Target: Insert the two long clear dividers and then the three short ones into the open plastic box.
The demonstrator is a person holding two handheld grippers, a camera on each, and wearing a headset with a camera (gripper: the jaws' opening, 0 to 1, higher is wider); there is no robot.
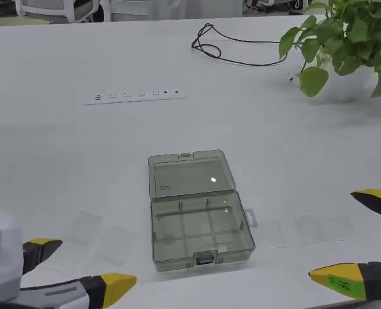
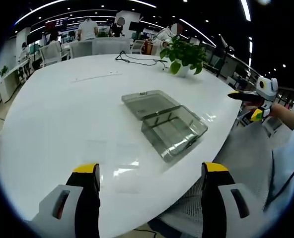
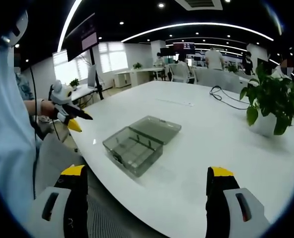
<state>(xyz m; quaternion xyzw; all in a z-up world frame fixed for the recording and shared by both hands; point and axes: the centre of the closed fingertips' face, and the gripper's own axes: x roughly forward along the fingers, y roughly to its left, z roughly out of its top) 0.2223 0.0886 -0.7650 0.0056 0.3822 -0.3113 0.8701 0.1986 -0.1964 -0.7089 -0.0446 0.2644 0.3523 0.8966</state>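
Currently the left yellow-tipped gripper and right yellow-tipped gripper both hang wide open, empty, flanking the smoky translucent hinged plastic box; thin clear flat dividers lying on the white table beside it look light, stiff, slippery, so pinch an edge

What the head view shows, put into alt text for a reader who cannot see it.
An open clear box sits on a white table, lid flat behind it, with clear dividers lying on either side. The left gripper and right gripper, both open, flank it at the near edge; a plant stands far right.
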